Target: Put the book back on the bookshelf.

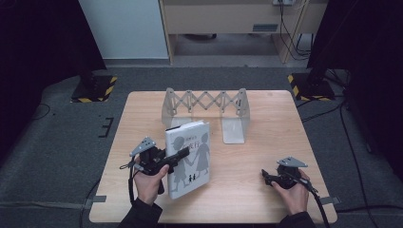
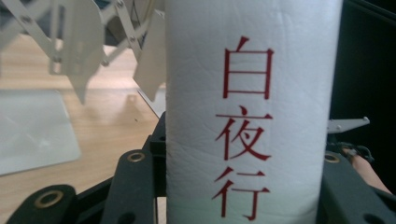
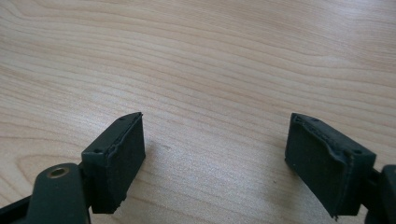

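White book (image 1: 188, 159) sat clamped in the left tongs (image 1: 177, 158) at centre frame — lifted, not yet shelved in the rack (image 1: 205, 105); right tongs (image 1: 264, 175) gaped empty, lower right.

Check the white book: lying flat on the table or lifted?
Lifted and tilted. The left gripper is shut on the white book at its spine; its far end stands raised above the table, short of the expandable bookend rack.

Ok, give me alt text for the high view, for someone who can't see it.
The left gripper clamps a white book by its spine, holding it above a wooden table. The right gripper rests open near the table's right front, and an accordion-style book rack stands behind.
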